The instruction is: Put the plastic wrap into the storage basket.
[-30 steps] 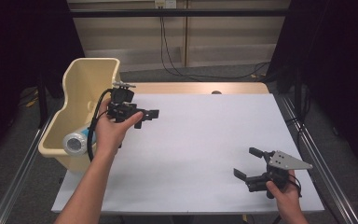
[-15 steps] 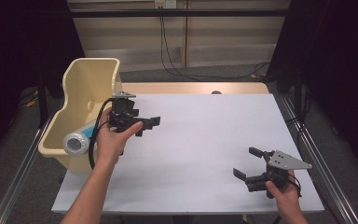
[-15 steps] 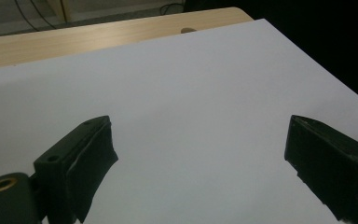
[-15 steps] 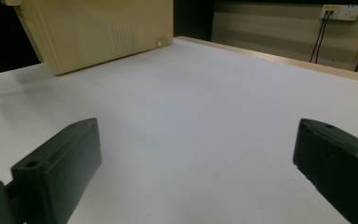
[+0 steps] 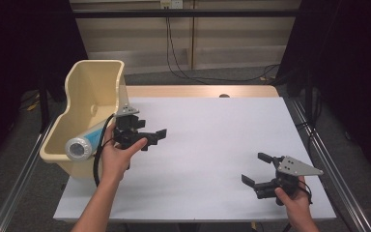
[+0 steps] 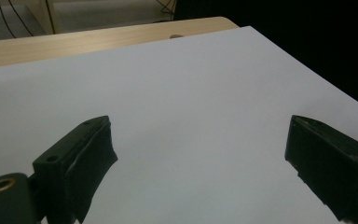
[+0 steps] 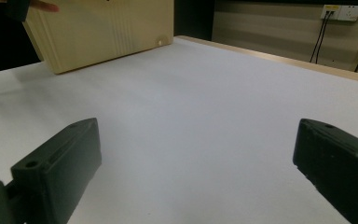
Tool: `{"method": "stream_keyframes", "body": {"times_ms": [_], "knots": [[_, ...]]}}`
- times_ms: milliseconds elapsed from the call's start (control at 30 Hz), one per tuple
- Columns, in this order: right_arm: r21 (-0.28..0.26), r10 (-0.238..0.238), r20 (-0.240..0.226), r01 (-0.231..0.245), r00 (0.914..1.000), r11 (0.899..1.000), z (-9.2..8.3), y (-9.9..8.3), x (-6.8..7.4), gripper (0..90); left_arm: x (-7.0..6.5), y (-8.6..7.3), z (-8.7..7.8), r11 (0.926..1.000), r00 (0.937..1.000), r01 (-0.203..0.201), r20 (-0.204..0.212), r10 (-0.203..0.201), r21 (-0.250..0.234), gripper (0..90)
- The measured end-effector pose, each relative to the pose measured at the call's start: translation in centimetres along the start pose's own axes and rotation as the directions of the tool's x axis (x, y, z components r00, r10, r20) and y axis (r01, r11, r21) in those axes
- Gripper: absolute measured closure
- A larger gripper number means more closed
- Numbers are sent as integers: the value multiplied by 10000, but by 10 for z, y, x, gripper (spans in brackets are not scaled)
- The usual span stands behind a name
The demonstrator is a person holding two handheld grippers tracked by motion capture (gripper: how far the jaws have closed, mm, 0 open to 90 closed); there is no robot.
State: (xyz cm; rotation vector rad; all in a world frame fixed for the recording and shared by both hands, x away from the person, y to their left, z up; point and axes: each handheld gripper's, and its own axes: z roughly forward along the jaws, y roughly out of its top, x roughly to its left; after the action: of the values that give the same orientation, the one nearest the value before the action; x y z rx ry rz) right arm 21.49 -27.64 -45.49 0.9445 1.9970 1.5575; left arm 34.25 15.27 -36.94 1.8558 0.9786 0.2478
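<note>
My left gripper (image 5: 155, 137) hovers over the left part of the white table (image 5: 212, 135), just right of a cream plastic bin (image 5: 84, 96). Its jaws are open and point right, with nothing between them. The left gripper view has the left gripper (image 6: 200, 154) wide apart over bare white surface. Near the table's front right corner my right gripper (image 5: 254, 167) is held low, open and empty. In the right gripper view the right gripper (image 7: 196, 163) frames the white top, with the bin (image 7: 102, 32) far off.
A white and blue cylinder (image 5: 79, 147), like a bottle, lies in the near end of the bin. The bin hangs over the table's left edge. A wooden strip (image 5: 198, 91) runs along the far edge. Metal rails (image 5: 328, 159) flank both sides.
The left hand has come down and toward the near side, away from the bin's rim. The right hand has stayed where it was.
</note>
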Motion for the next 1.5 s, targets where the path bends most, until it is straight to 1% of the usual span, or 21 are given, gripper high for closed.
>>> {"method": "stream_keyframes", "body": {"times_ms": [133,200,300,333,367,400,467,633,700,800,833,900,1000,1167,1233,1333,1367,1400,1433,1467,1500], "knots": [[11,26,33,-26,10000,10000,0,0,-1,8,-1,-7,-3,9992,9997,-247,29,248,-308,71],[1,24,65,-24,10000,10000,0,0,-2,8,-2,-11,-4,9977,9994,-353,38,356,-582,67],[29,4,50,-4,10000,10000,0,0,-1,8,-3,-16,-5,9965,9989,-471,28,474,-688,63],[40,13,44,-13,10000,10000,0,0,-1,8,-3,-19,-6,9959,9988,-493,-57,490,-761,60],[21,18,73,-19,10000,10000,0,0,-1,8,-4,-21,-6,9953,9989,-477,4,479,-841,60],[13,4,72,-4,10000,10000,0,0,-1,8,-5,-22,-6,9951,9985,-549,14,552,-822,60],[24,-18,65,18,10000,10000,0,0,-1,8,-5,-26,-7,9934,9980,-635,-15,636,-957,58],[61,-19,97,19,10000,10000,0,0,-2,8,-3,-37,-6,9919,9979,-630,63,641,-1100,48],[55,-37,95,37,9999,10000,0,0,-2,8,-2,-41,-6,9911,9977,-630,171,655,-1177,45],[70,-36,96,36,9999,10000,0,0,-2,8,-2,-47,-5,9897,9967,-782,119,802,-1197,35],[78,-43,111,42,9999,10000,0,0,-2,8,-2,-49,-5,9889,9963,-852,39,863,-1214,29],[79,-48,108,47,9999,10000,-1,0,-2,8,-1,-52,-6,9885,9959,-888,69,903,-1225,26],[74,-30,126,29,9999,10000,-1,0,-2,8,-1,-58,-7,9874,9952,-977,-45,979,-1242,21],[88,-71,152,69,9999,9999,0,0,-3,8,-1,-66,-9,9835,9932,-1163,-155,1153,-1385,21],[98,-79,172,77,9998,9999,0,0,-3,8,-1,-69,-10,9803,9913,-1313,-248,1291,-1477,21],[96,-66,166,65,9998,9999,0,0,-3,8,-2,-74,-14,9765,9897,-1430,-330,1395,-1611,22],[111,-70,161,69,9998,9999,-1,0,-3,8,-1,-75,-15,9761,9897,-1429,-270,1403,-1640,23],[111,-66,174,64,9998,9999,-1,0,-3,8,-1,-76,-16,9747,9885,-1513,-293,1485,-1643,24],[109,-59,173,57,9998,9999,-1,0,-3,8,-2,-78,-17,9735,9886,-1504,-332,1469,-1720,24],[100,-60,170,58,9998,9999,-1,0,-3,8,-2,-79,-18,9742,9891,-1469,-295,1440,-1710,24],[102,-64,169,63,9998,9999,-1,0,-3,8,-2,-81,-18,9730,9882,-1530,-277,1505,-1726,25]]}}
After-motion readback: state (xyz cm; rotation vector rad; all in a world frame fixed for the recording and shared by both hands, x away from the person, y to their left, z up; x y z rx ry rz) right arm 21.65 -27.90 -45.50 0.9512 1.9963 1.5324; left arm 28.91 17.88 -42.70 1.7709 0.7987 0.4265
